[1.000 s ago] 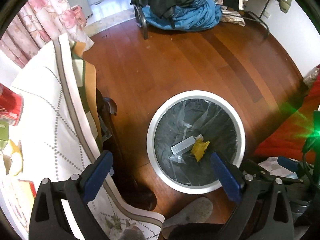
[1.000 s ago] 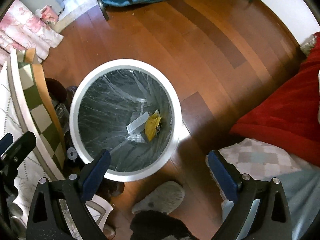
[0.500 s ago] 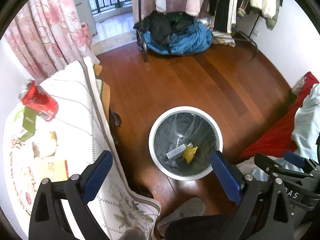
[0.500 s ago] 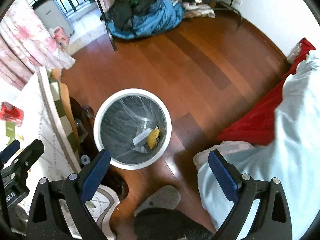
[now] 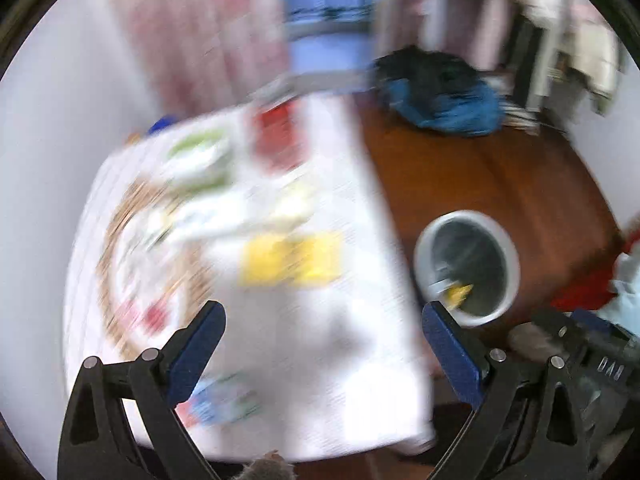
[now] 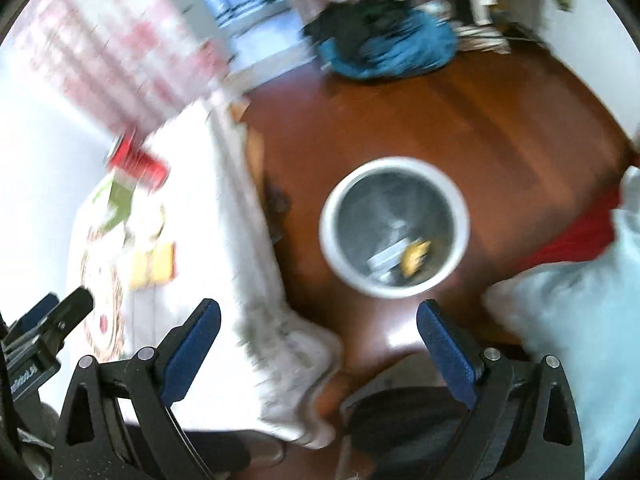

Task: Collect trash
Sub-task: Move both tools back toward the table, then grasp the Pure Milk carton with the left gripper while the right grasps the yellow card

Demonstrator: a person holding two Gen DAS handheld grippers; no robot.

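Holding both grippers high, you look down through heavy motion blur on a white-clothed table [image 5: 320, 340] and the wooden floor [image 6: 400, 112] beside it. Your left gripper [image 5: 320, 328] has its jaws spread wide with nothing between them, hanging over the table; your right gripper [image 6: 318, 328] is equally wide and empty, above the table's edge and the floor. The trash on the table reads only as smears: a red can [image 6: 138, 162] lying near the far side, a green-and-white wrapper [image 6: 116, 200] just beside it, a flat yellow packet [image 5: 290, 258] nearer the middle, and pale scraps [image 5: 240, 216] between them that you cannot make out. A round bin [image 6: 394, 168] with a white rim and a clear liner stands on the floor just off the table's edge, already holding a yellow wrapper [image 6: 416, 254] and a whitish strip [image 6: 386, 256] at its bottom. A blue and black clothing heap [image 6: 384, 44] lies on the floor well beyond the bin.
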